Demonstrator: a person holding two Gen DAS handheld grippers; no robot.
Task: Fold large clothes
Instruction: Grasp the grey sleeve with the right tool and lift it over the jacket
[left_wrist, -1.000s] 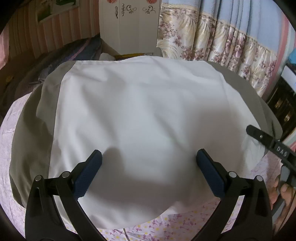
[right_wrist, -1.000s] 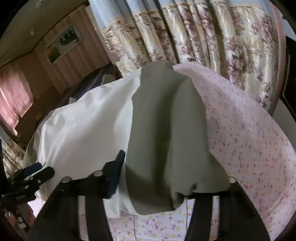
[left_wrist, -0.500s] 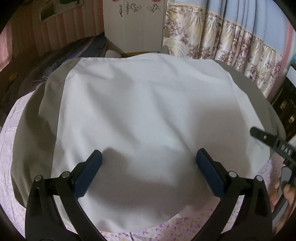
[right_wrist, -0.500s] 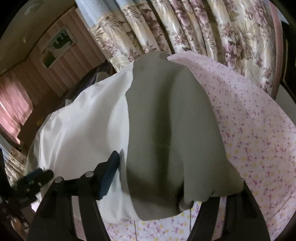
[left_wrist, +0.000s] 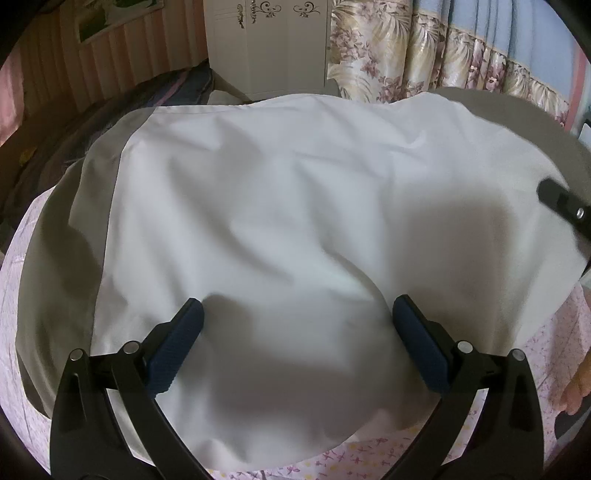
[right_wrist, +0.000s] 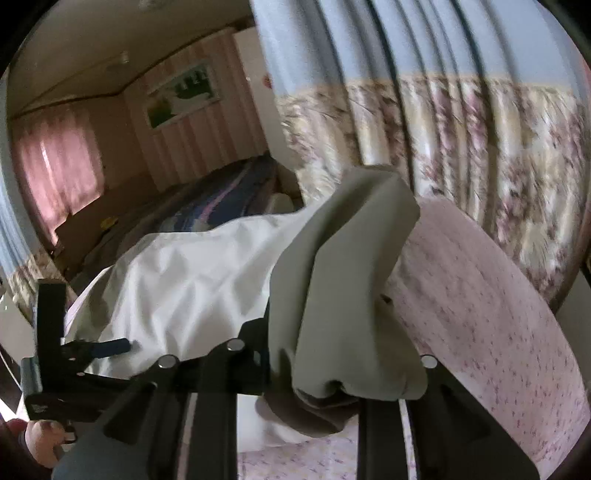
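Our right gripper (right_wrist: 343, 369) is closing on the grey-green sleeve panel (right_wrist: 332, 288) of the large white fabric garment (left_wrist: 288, 206), now bunched and raised off the pink floral bedsheet (right_wrist: 498, 314) where it lay flat a second ago. Sleeve fold has begun. Left gripper (left_wrist: 295, 343) hovers spread over the near hem, holding nothing. Floral curtains (left_wrist: 461, 59) beyond.

White garment (left_wrist: 288, 206): smooth matt woven cloth, softly creased; grey-green side panels (right_wrist: 343, 288) same matt cloth. Bedsheet (right_wrist: 487, 295): thin pink floral-print cotton-like cloth. Left gripper (left_wrist: 295, 343): matt black plastic arms, dark blue ribbed rubbery pads (left_wrist: 177, 350), shiny metal pins. Curtains (left_wrist: 443, 59): slightly glossy floral fabric. Cabinet (left_wrist: 266, 44): smooth white painted finish.
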